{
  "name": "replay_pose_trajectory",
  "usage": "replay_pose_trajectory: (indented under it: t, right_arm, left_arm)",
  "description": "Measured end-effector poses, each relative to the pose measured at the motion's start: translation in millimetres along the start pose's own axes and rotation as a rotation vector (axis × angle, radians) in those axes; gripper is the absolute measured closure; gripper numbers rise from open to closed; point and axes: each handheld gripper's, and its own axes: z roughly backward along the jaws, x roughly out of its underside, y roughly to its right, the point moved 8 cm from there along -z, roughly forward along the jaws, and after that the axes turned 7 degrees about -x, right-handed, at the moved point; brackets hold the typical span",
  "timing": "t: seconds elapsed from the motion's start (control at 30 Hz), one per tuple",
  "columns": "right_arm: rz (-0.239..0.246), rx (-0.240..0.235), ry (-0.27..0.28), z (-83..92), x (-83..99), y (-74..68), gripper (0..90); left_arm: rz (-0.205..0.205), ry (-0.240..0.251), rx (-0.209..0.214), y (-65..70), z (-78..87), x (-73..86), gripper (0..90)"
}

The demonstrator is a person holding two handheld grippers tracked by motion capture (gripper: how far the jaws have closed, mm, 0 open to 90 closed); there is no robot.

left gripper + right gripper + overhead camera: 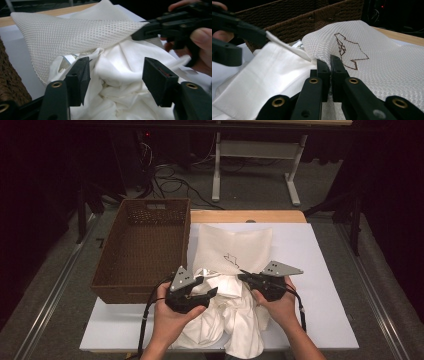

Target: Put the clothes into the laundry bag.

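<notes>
Right gripper [330,65] pinching the edge of the mesh bag [387,65], mid-frame. Left gripper [115,75] gaping wide over the white cloth [120,82], low center, gripping nothing.

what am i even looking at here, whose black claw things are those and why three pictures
A person sits at a table holding a hand-held gripper in each hand: black two-jaw tongs with a camera on each. The high view looks down from above; the other two pictures look along each gripper's own jaws.

On the white board lie a white mesh bag with a small brown stitched outline, and crumpled white cloth spilling from it. A brown woven basket stands to the left.

The right hand-held gripper is shut on the mesh bag's edge, holding it up. The left hand-held gripper is open, its jaws on either side of the white cloth without pinching it.
</notes>
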Motion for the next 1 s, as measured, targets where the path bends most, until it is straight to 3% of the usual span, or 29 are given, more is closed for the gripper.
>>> replay_pose_trajectory:
  t: [0.03,0.13,0.17,0.2,0.23,0.3,0.37,0.43,0.5,0.57,0.67,0.73,0.77,0.83,0.87,0.93,1.0]
  right_arm:
    - [0.008,-0.002,-0.004,-0.2,0.5,-0.3,88.9]
    - [0.003,-0.012,-0.005,-0.3,0.4,-2.4,88.9]
    - [0.006,-0.017,-0.008,-0.2,0.5,-2.9,88.9]
    - [0.014,-0.022,-0.01,-0.3,0.8,-3.1,88.9]
    - [0.008,-0.024,-0.013,-0.6,1.2,-3.7,88.9]
    - [0.014,-0.026,-0.019,-2.1,2.6,-4.1,88.9]
    - [0.008,-0.028,-0.017,-3.4,2.5,-4.6,88.9]
    - [0.011,-0.038,-0.014,-4.8,2.3,-5.1,88.9]
    - [0.002,-0.046,-0.018,-6.6,2.7,-7.6,88.9]
    - [0.006,-0.055,-0.019,-8.4,2.7,-10.6,88.9]
    - [0.014,-0.061,-0.018,-9.3,2.4,-17.8,88.9]
    - [0.02,-0.058,-0.018,-8.1,2.4,-20.2,89.0]
    - [0.014,-0.05,-0.015,-7.4,2.4,-19.9,89.0]
    - [-0.014,-0.041,-0.005,-4.8,2.4,-18.8,89.0]
    - [-0.034,-0.045,0.008,-2.4,1.9,-17.2,89.0]
    - [-0.042,-0.025,-0.001,0.4,3.9,-13.7,89.0]
    - [-0.055,-0.021,0.001,2.4,6.4,-9.4,89.0]
  left_arm:
    - [0.007,-0.03,-0.026,-1.0,-9.4,2.4,36.7]
    - [0.036,-0.137,-0.033,-0.2,-37.2,16.7,35.6]
    - [0.022,-0.207,-0.023,4.2,-53.3,29.0,36.8]
    - [-0.008,-0.222,-0.041,6.5,-59.0,33.3,34.8]
    - [-0.037,-0.208,-0.067,10.6,-62.4,34.5,33.6]
    - [-0.01,-0.207,-0.048,18.1,-64.3,35.1,41.3]
    - [-0.036,-0.192,-0.065,24.9,-65.3,36.9,46.4]
    - [-0.034,-0.19,-0.044,33.6,-68.5,40.1,56.1]
    - [-0.076,-0.193,-0.015,37.4,-70.6,41.1,66.6]
    - [-0.093,-0.176,-0.022,36.8,-70.8,37.8,80.5]
    - [-0.064,-0.118,-0.069,34.5,-75.8,29.6,83.6]
    - [-0.003,-0.056,-0.146,28.7,-83.0,20.4,83.9]
    - [0.017,-0.003,-0.2,24.9,-83.8,14.8,84.0]
    - [0.064,0.095,-0.27,20.3,-83.9,6.4,84.2]
    - [0.071,0.084,-0.266,20.9,-88.2,6.9,84.1]
    - [0.089,-0.013,-0.178,24.3,-97.3,12.9,82.9]
    - [0.081,-0.04,-0.096,24.3,-90.0,12.3,78.5]
